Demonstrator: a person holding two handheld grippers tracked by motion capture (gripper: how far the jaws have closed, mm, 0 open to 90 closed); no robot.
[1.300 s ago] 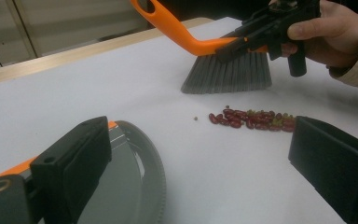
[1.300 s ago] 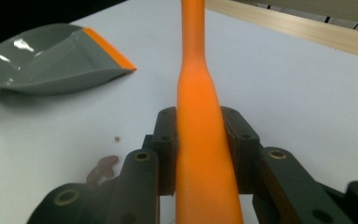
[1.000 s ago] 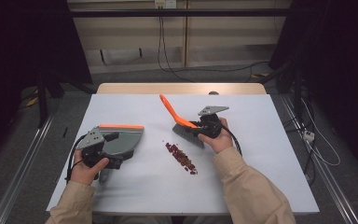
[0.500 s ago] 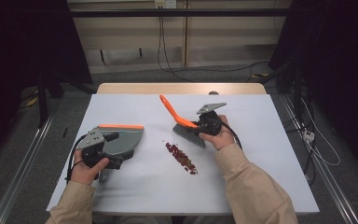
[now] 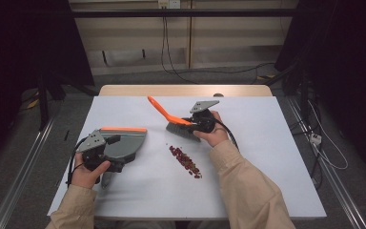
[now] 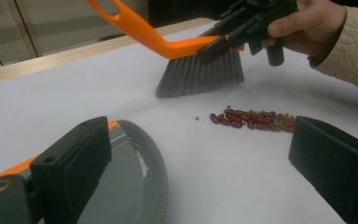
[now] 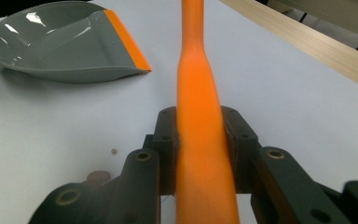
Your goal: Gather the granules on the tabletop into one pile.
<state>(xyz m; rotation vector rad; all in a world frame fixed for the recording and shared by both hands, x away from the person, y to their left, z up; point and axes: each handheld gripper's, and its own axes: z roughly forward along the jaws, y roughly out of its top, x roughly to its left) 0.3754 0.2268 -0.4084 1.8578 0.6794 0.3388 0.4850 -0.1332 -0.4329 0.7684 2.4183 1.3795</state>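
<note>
One white table (image 5: 276,191) is shown, and every position below is given relative to the beans. One grey dustpan (image 5: 124,144) with an orange front lip is seen lying flat on the table well to the left of the beans, its scoop smooth and glossy, its edge finely ribbed. The dustpan is held at its near end by the left gripper (image 5: 106,164); whether the jaws are pressed onto the handle cannot be told, since in the left gripper view the two black jaws stand wide apart with the pan beside one of them. One hand brush (image 5: 174,122), with a long orange handle and a grey fan of bristles, is held just beyond the beans, bristles pointing down towards the table and handle slanting up and away to the left. The brush handle is pinched between the jaws of the right gripper (image 5: 194,123), which are pressed against both its sides. One short line of dark red beans (image 5: 185,161) is laid out near the table's middle, with a single small greenish grain (image 6: 196,118) lying apart just beside its end.
</note>
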